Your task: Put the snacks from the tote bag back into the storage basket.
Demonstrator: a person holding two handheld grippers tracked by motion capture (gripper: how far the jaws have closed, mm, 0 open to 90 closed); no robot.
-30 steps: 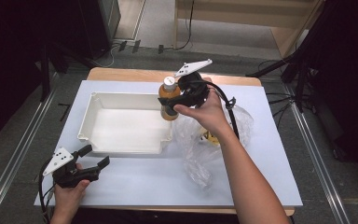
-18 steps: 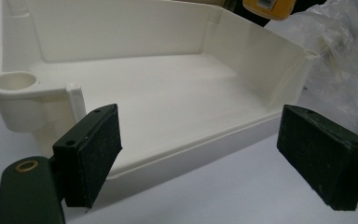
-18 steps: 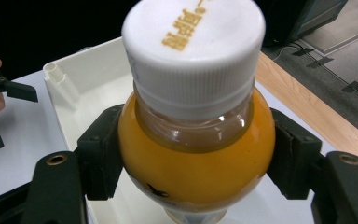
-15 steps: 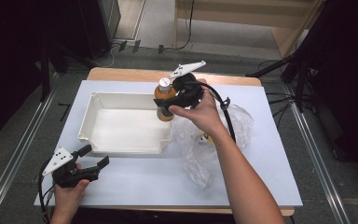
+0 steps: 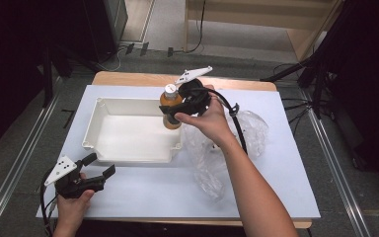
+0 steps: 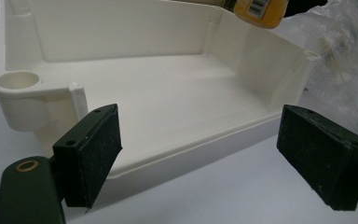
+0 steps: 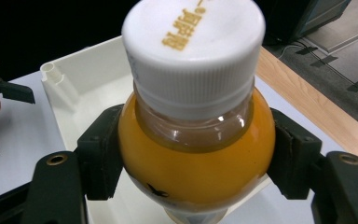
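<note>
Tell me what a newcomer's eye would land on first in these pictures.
First comes the orange bottle with its white cap, clamped between the jaws of the right gripper and held above the right end of the white tray. Next is the crumpled clear plastic bag lying on the table to the tray's right. The left gripper rests open at the near left, short of the tray.

The orange bottle of glossy clear plastic [image 7: 196,158] has a ridged white plastic cap [image 7: 193,51]; the white plastic tray [image 6: 135,98] looks smooth and semi-matt, the crumpled clear film bag [image 5: 246,131] shiny.
</note>
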